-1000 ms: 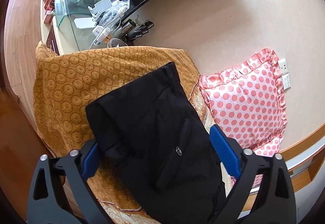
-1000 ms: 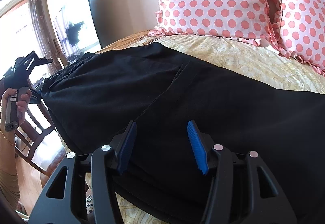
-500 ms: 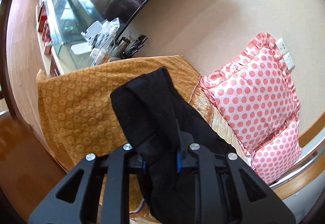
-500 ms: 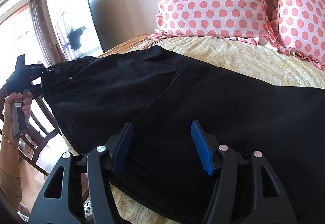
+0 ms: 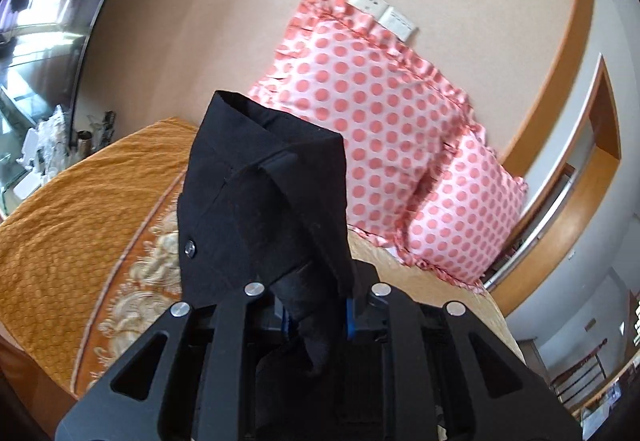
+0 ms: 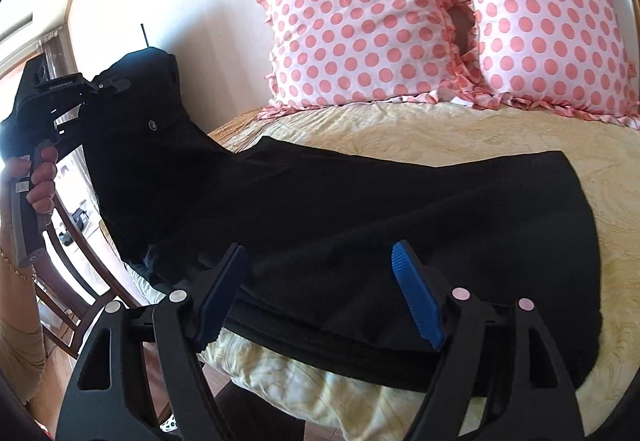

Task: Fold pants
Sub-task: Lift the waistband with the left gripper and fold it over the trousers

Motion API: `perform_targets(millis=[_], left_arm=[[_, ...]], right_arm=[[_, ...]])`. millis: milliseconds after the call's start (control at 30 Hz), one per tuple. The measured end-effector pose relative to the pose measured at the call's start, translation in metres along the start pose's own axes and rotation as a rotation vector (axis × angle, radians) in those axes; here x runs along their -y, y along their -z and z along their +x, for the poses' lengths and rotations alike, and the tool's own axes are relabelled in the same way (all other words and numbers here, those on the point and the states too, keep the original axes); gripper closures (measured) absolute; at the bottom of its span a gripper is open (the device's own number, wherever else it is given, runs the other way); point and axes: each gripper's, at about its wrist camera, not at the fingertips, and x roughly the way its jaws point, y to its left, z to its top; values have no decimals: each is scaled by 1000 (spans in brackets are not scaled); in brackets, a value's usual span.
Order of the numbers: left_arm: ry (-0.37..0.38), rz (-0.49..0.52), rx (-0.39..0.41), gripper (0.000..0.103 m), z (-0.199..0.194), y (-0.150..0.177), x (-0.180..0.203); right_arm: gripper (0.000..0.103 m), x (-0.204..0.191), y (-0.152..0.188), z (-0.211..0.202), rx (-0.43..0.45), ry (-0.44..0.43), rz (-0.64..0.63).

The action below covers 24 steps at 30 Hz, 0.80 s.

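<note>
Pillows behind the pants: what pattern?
Pink dots on white pillows, clearest in the right wrist view.

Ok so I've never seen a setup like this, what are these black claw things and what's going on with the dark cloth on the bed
They are hand-held grippers, one in each of a person's hands, each carrying a wide-angle camera that looks out along its two fingers. One picture is from the left gripper, shut on the waistband end of the black pants and holding it raised. The other is from the right gripper, open at the near edge of the pants, which lie across the cream bedspread. It also shows the person's hand holding the left gripper. Two polka-dot pillows lean against the wall.
</note>
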Motion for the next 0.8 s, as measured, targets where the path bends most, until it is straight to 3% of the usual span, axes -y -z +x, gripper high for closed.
perform_targets(millis=[100, 367, 500, 667, 800], left_arm=[[81, 43, -51, 86, 20, 6, 41], [225, 113, -213, 86, 76, 47, 121], [266, 120, -302, 86, 100, 72, 154], [313, 138, -320, 86, 110, 89, 193], [322, 190, -398, 86, 124, 131, 217]], right_arm=[[20, 16, 2, -20, 31, 32, 38], [20, 59, 14, -68, 100, 112, 145], [18, 83, 21, -93, 131, 167, 202], [18, 110, 32, -115, 151, 236, 257], [18, 128, 44, -126, 150, 273, 306]])
